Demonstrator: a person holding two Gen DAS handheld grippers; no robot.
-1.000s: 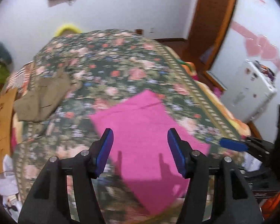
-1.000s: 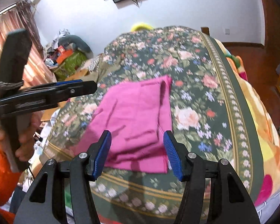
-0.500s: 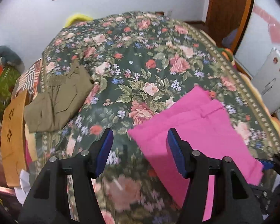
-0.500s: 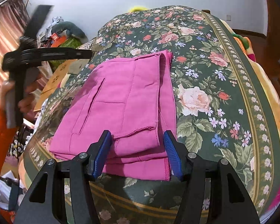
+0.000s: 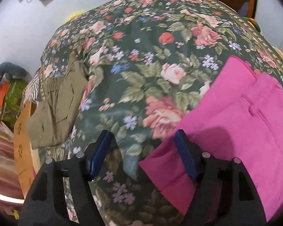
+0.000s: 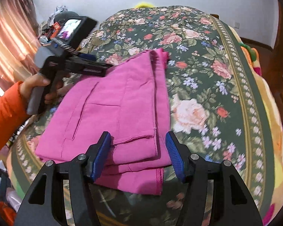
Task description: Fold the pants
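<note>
The left gripper [image 5: 143,152] is seen with its jaws apart and nothing pressed between them; they have just been opening wider, and the near left corner of the pink pants [image 5: 235,124] lies under the right-hand pad while floral cloth shows in the gap. The right gripper [image 6: 137,154] is likewise held with a moderate gap, empty, poised over the near edge of the pants, where several stacked hems are visible between the pads without being pinched. The pants are laid already folded into a layered rectangle on the floral bedspread [image 6: 207,71], near its front border, with a pocket slit facing up. In the right wrist view the left tool is carried by a hand [image 6: 37,86] in an orange sleeve [image 6: 5,109] above the far left side of the garment. An olive garment [image 5: 54,109] is left folded well apart at the bed's left edge. The step in hand is judged to be the approach for a further fold. For the next move, both sets of pads would need to be lowered onto the near edge and closed on all layers together, so that no layer is left behind when the edge is lifted.
</note>
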